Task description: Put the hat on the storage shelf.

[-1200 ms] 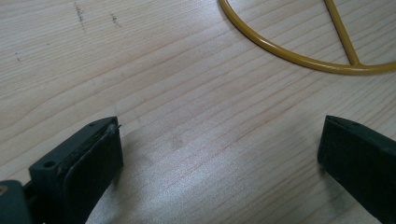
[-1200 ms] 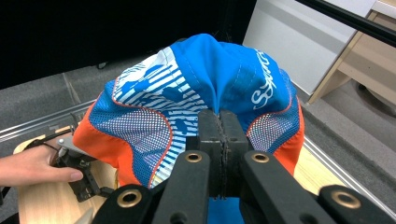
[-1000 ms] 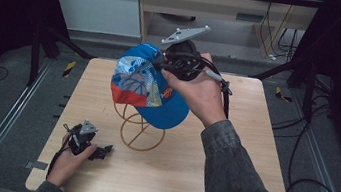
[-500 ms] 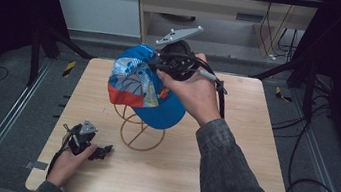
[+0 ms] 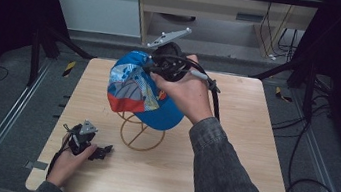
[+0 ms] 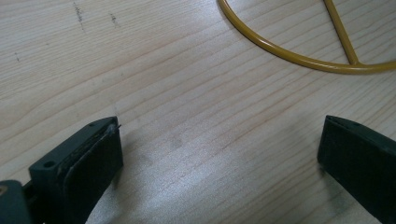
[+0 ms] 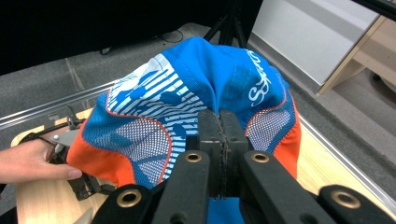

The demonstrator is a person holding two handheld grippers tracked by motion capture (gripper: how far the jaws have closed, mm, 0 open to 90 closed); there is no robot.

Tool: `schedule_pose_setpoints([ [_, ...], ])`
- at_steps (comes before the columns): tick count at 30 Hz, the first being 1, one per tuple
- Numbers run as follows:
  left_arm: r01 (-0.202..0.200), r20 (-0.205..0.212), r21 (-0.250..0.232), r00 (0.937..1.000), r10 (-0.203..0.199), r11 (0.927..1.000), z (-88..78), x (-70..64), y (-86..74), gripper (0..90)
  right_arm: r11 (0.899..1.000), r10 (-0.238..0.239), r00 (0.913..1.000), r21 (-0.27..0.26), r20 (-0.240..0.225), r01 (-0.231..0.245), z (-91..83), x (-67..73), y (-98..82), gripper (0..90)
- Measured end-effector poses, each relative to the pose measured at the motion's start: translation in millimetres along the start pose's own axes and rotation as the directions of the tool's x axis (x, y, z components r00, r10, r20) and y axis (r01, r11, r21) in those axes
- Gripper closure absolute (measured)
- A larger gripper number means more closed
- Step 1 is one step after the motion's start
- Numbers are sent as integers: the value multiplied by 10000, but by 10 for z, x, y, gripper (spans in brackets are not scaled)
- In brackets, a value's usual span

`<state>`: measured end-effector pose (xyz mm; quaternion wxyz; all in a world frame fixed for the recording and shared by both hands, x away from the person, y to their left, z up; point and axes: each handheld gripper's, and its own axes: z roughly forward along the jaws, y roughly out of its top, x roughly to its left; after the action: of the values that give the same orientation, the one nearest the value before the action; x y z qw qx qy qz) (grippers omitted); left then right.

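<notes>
The right gripper (image 5: 150,67) is holding a blue cap (image 5: 141,92) above the yellow wire stand (image 5: 139,133), which is sitting near the middle of the wooden table (image 5: 251,153). In the right gripper view, the two black jaws are standing pressed together with a pinched fold of the cap (image 7: 201,93) fabric caught between them, and the cloth is puckering upward at the nip. The cap is hanging over the stand's upper loops; whether it is already resting on the wire cannot be told from the high view.

The left gripper (image 5: 100,152) is lying low at the near left of the table, in the person's left hand (image 5: 65,162). Its jaws are standing wide apart with nothing between them; in the left gripper view, bare wood is showing between them and the stand's base ring (image 6: 299,56) is curving beyond.

Handling judgement: the cap is looking light and soft, with mesh panels that are collapsing and creasing freely. The fabric should not be fragile, but a pinch on a thin fold may be slipping if pulled sideways. The brim is probably the stiffest part and would be giving the firmest hold; the crown seam, where the jaws are nipping now, is serving adequately for draping the cap onto the stand.
</notes>
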<state>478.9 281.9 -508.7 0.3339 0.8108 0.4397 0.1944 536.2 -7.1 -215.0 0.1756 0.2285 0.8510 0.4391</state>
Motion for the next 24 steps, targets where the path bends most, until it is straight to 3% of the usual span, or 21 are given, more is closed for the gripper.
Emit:
schedule_pose_setpoints([
  [24, -6, 12, 6, 10000, 6, 10000, -1, 0, -1, 0, 9960, 56, 9997, 892, -245, -34, 184, 3, -143, 896],
])
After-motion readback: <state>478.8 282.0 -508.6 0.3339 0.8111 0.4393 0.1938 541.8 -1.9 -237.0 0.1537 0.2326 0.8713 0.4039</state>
